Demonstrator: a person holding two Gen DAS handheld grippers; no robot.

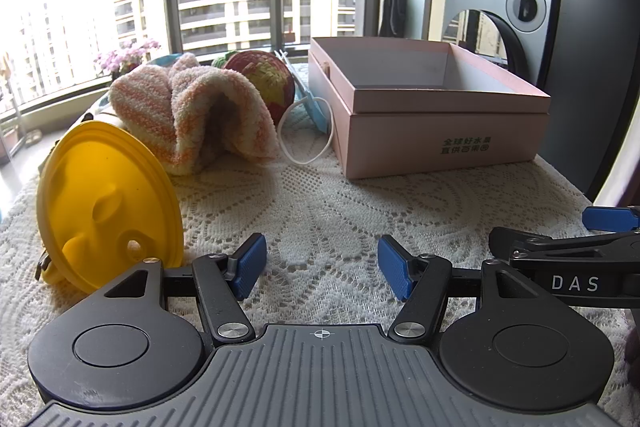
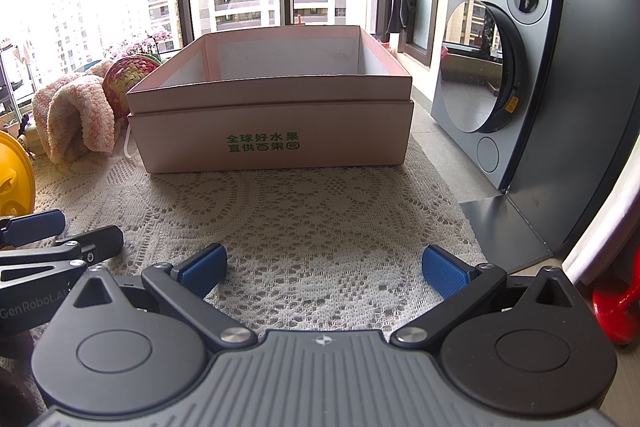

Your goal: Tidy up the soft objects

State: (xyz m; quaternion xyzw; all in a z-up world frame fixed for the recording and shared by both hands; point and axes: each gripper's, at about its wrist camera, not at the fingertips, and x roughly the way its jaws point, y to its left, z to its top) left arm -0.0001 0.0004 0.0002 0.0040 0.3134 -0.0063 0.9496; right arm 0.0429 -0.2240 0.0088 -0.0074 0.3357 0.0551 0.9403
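Now, left gripper (image 1: 322, 265): jaws spread, nothing between them.
Right gripper (image 2: 324, 273): wide apart too, empty.
Towel (image 1: 192, 111): heaped on the lace cloth (image 1: 320, 195), left of the pink box (image 2: 272, 131).
Woven ball (image 1: 266, 77): behind the towel.

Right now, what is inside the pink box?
The pink box shows only bare white inner walls, nothing sticking up. Its near wall hides the floor, so flat items cannot be excluded.

Pink box (image 2: 272, 147), orange-striped towel (image 1: 188, 107) — white lace tablecloth (image 1: 320, 203)
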